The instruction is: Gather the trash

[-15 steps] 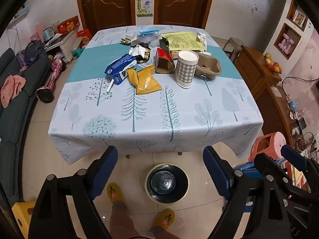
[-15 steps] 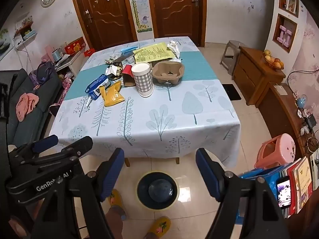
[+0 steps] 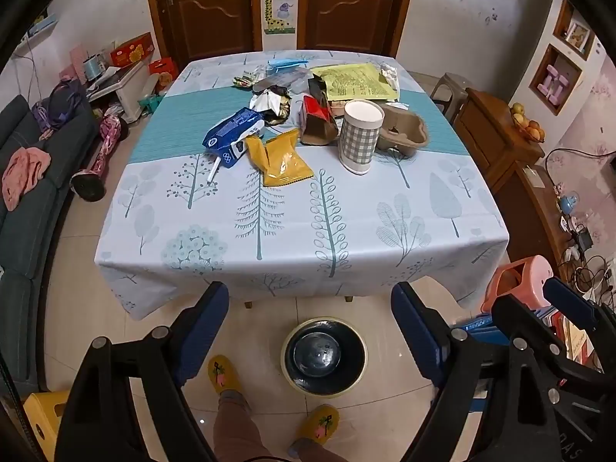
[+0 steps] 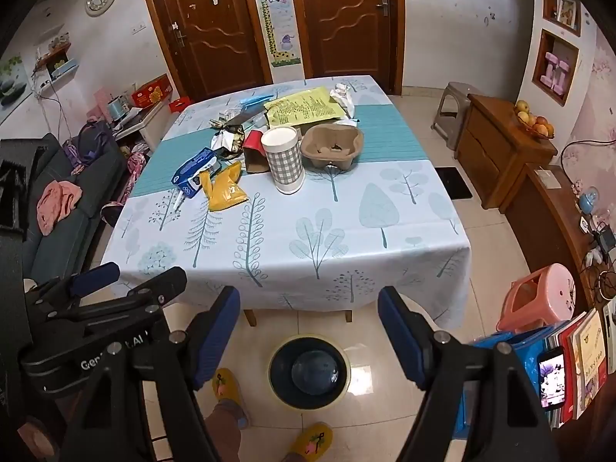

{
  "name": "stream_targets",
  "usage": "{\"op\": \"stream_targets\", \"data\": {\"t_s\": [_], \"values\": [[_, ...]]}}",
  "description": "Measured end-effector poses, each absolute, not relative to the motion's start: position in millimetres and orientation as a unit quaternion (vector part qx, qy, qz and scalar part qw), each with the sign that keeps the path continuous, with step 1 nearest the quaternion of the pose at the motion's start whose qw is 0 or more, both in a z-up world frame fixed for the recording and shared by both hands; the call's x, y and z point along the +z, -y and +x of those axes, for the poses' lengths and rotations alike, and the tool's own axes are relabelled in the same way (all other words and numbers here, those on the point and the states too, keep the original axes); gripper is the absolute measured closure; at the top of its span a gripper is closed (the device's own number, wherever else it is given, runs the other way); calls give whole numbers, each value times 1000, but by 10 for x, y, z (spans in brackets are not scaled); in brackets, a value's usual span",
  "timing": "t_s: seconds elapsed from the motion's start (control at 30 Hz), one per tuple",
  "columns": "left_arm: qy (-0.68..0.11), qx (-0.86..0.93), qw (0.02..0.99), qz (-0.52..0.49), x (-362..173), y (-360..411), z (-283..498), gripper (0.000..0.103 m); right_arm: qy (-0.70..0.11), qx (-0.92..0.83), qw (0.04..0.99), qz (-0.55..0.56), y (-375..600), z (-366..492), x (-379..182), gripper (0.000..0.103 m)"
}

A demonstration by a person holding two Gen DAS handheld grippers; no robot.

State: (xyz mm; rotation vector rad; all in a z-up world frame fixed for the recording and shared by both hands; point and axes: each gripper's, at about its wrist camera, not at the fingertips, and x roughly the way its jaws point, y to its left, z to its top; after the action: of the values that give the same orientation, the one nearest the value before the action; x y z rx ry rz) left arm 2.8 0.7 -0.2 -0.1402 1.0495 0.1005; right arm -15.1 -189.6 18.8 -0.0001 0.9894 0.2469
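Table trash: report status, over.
Both tongs open, empty. Trash untouched on table. Bin on floor below. Nothing blocking.

Near half of the table (image 3: pixel 300 231) is bare cloth, free to reach over. Far half is crowded: checked cup (image 3: pixel 361 136) stands upright, touching the cardboard cup carrier (image 3: pixel 404 134); yellow snack bag (image 3: pixel 281 159) and blue milk carton (image 3: pixel 231 140) lie left of it. Floor below the near edge holds the trash bin (image 3: pixel 323 356) and a person's slippers (image 3: pixel 223 375).
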Motion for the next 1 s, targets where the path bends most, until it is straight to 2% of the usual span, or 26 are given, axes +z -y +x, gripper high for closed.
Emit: {"op": "stream_targets", "data": {"t_s": [1.0], "values": [[-485,59,871,-58,177,-2,-53,19,-464,122,877,7,1915,-154,237,28]]}}
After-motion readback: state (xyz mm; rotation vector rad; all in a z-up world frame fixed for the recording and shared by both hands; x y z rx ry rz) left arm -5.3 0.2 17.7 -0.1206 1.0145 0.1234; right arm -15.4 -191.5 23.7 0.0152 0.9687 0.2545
